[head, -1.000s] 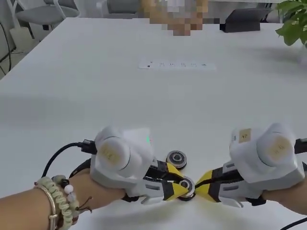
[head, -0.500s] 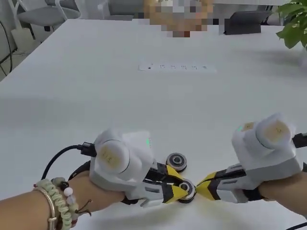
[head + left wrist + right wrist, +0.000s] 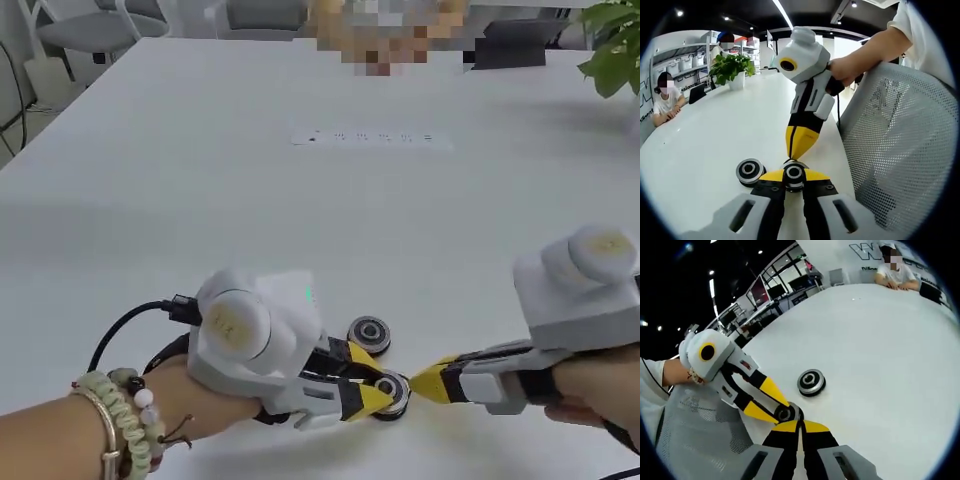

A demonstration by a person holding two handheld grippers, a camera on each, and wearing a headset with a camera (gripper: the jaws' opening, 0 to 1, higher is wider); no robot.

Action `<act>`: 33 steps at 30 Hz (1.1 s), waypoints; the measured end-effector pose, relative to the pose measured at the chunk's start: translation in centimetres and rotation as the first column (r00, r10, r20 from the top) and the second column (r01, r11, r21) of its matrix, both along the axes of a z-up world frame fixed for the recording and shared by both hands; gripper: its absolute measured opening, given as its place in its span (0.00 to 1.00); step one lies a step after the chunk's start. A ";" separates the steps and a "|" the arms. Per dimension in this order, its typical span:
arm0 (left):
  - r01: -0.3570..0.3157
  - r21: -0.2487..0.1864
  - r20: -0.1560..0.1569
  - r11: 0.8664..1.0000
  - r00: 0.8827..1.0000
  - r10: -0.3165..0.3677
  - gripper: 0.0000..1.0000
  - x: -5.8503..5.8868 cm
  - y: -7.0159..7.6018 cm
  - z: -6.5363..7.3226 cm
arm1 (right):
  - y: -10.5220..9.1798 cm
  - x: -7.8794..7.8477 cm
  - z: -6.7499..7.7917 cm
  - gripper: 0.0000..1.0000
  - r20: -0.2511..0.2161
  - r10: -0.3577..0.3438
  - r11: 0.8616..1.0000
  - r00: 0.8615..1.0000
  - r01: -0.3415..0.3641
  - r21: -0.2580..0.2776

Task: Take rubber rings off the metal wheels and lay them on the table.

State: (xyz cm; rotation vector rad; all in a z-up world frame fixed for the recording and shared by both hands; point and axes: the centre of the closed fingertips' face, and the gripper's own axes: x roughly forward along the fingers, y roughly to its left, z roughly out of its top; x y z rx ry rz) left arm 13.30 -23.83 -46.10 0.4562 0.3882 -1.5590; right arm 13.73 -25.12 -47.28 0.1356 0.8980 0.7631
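Note:
A small metal wheel (image 3: 392,386) with a black rubber ring sits near the table's front edge. My left gripper (image 3: 385,391) is shut on it from the left, with its yellow tips on either side of the wheel (image 3: 793,172). My right gripper (image 3: 418,381) comes in from the right. Its jaws are pressed together at the wheel's rim and seem to pinch the ring's edge (image 3: 796,415). A second wheel (image 3: 369,332) with its ring on lies flat just behind; it is also seen in the left gripper view (image 3: 750,170) and the right gripper view (image 3: 811,381).
The white table (image 3: 300,220) stretches far ahead, with a power strip (image 3: 370,137) set into its middle. A potted plant (image 3: 612,45) stands at the far right. People sit at the far end. A mesh chair (image 3: 895,150) is close behind me, and a cable (image 3: 125,322) trails from the left gripper.
My right gripper's body has swung right and upward while its tips stay at the wheel. The left gripper and both wheels have held still.

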 end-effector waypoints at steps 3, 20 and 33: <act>0.000 0.000 0.001 1.000 1.000 0.000 0.07 0.0 0.0 0.0 | 0.1 0.0 0.0 0.00 0.016 0.020 1.000 1.000 -0.020 -0.015; 0.011 0.003 0.004 1.000 1.000 -0.011 0.07 -0.2 0.0 0.0 | 0.4 -0.5 0.5 0.00 -0.080 -0.025 0.997 0.997 0.031 0.067; 0.014 0.007 0.009 1.000 1.000 -0.014 0.07 -0.2 0.0 0.0 | 0.9 -0.8 0.8 0.00 -0.089 -0.027 0.996 0.996 0.034 0.080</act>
